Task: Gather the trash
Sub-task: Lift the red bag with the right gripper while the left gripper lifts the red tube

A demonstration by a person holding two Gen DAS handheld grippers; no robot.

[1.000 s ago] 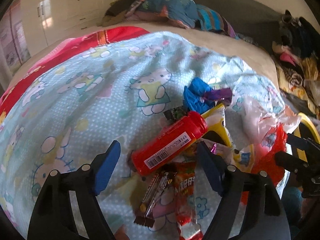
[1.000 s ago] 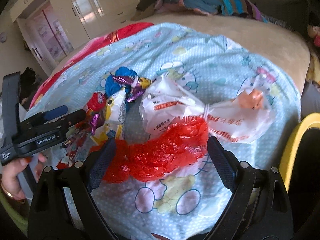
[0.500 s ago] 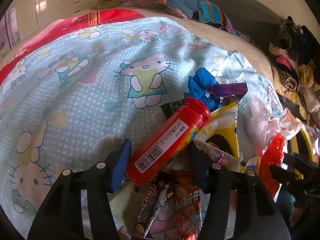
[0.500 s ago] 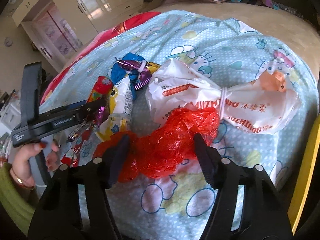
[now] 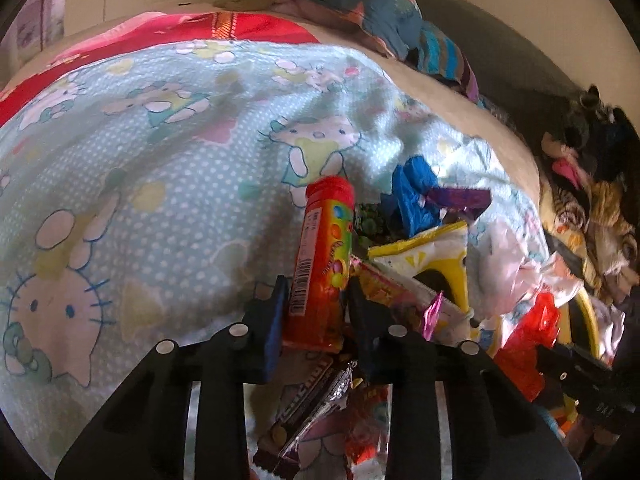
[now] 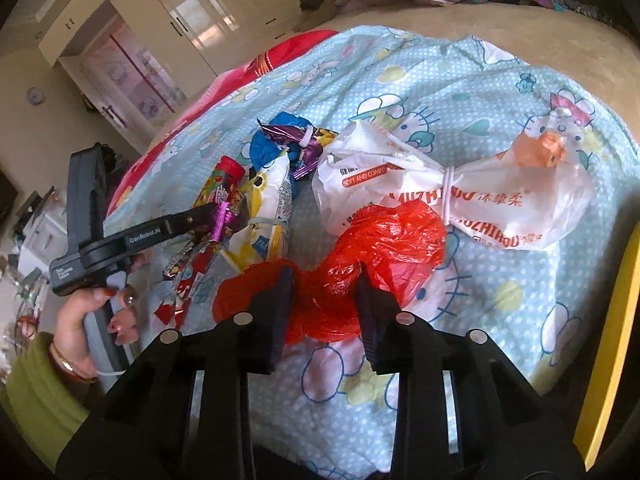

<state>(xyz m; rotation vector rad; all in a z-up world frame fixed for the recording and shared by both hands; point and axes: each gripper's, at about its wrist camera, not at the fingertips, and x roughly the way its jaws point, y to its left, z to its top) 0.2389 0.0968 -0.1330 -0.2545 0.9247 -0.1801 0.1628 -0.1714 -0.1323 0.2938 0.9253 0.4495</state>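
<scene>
The left gripper (image 5: 316, 312) jaws are closing on the red tube (image 5: 322, 268), low down, to lift it. The right gripper (image 6: 324, 300) jaws are closing into the red bag (image 6: 360, 264). More trash lies close by on the bed (image 5: 160, 184).

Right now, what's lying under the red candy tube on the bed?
Under the red candy tube, near its base, lie a dark chocolate-bar wrapper and a red snack wrapper on the cartoon bedsheet. The left gripper fingers, closing on the tube, hide what is directly beneath.
</scene>
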